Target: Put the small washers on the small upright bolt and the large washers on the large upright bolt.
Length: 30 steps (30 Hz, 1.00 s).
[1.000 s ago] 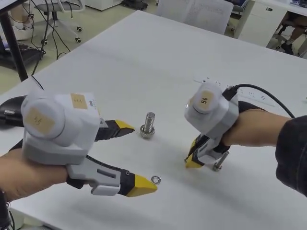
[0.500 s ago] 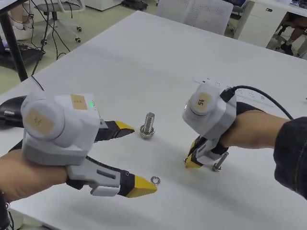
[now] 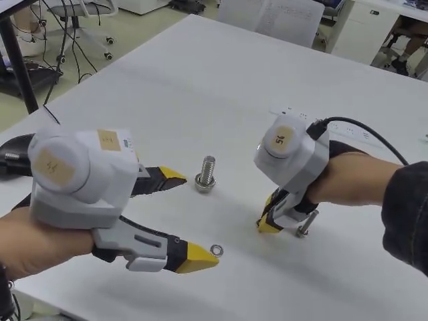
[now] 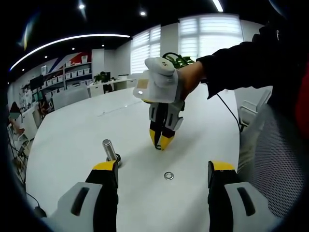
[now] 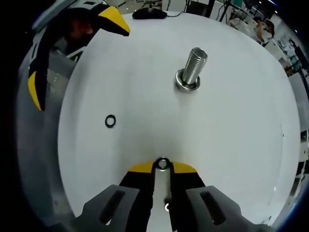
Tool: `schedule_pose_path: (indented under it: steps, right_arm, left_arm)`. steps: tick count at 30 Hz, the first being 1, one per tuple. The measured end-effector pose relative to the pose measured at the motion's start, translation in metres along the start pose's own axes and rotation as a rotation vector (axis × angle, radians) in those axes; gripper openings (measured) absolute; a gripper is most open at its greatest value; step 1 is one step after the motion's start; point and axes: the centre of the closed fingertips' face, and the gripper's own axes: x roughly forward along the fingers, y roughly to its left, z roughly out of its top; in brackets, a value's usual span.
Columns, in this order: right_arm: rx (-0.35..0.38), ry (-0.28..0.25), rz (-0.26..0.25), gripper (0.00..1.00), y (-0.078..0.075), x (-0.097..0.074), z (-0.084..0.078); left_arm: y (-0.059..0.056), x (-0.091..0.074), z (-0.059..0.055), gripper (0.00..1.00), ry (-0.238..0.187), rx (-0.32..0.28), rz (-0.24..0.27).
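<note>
Metal washer [image 5: 163,164] pinched by right hand-held gripper [image 5: 163,167], left hand-held gripper [image 4: 163,166] wide open — empty.

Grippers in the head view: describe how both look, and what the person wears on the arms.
Both are pale grey boxy housings with black fingers tipped yellow. The left gripper carries two tan stickers. The right gripper has a round tan sticker with handwritten digits and a black cable. A dark sleeve shows on the right arm.
</note>
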Motion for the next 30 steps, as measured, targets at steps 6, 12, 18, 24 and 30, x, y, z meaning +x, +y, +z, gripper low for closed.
schedule_pose_path:
  steps: [6,12,18,24,30]
  right_arm:
    - [0.0,-0.013,-0.012,0.13,-0.002,-0.011,0.002]
    - [0.001,-0.031,-0.024,0.13,0.0,-0.026,0.004]
    - [0.006,-0.043,-0.041,0.13,0.001,-0.045,0.001]
    - [0.009,-0.05,-0.071,0.13,0.0,-0.067,-0.003]
    - [0.028,-0.05,-0.093,0.13,-0.007,-0.079,-0.012]
  left_arm:
    - [0.0,0.0,0.0,0.75,0.001,0.001,0.0]
    - [-0.001,0.0,0.001,0.75,-0.001,0.002,-0.002]
    - [-0.002,0.0,0.002,0.75,-0.003,0.006,-0.004]
    - [-0.003,0.001,0.003,0.75,-0.005,0.009,-0.007]
    - [-0.003,0.001,0.004,0.75,-0.008,0.009,-0.009]
